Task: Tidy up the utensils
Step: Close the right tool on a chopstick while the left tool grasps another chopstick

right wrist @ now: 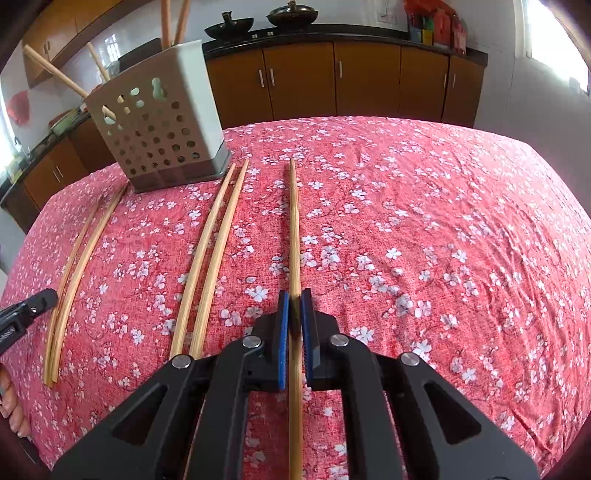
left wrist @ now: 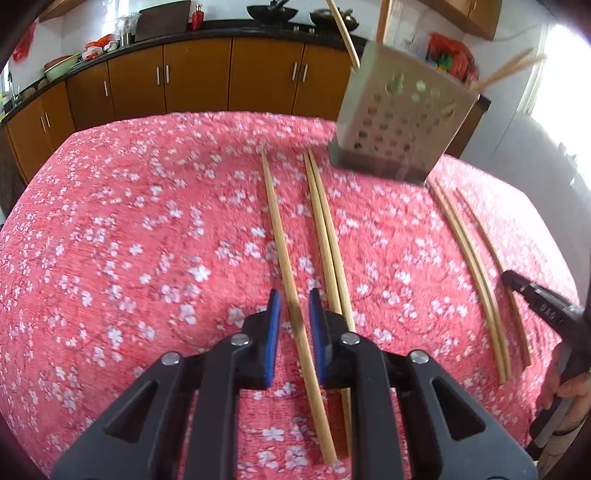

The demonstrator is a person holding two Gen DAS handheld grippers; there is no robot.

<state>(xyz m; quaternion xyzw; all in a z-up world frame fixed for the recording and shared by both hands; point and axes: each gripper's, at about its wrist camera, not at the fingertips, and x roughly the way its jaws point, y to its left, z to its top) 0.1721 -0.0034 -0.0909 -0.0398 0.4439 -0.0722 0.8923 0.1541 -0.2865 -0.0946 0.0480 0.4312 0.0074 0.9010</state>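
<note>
left tool: apart, straddling one chopstick on bench.
right tool: clamped on chopstick, lying flat.
holder: far-left, some sticks already in.
tip: lift level, tilt upright, then drop in.

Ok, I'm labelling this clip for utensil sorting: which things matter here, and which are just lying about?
In the job: left tongs, right tongs, gripped chopstick, loose chopsticks, holder.
Just lying about: woks, red bottle, green basin, cabinets.
</note>
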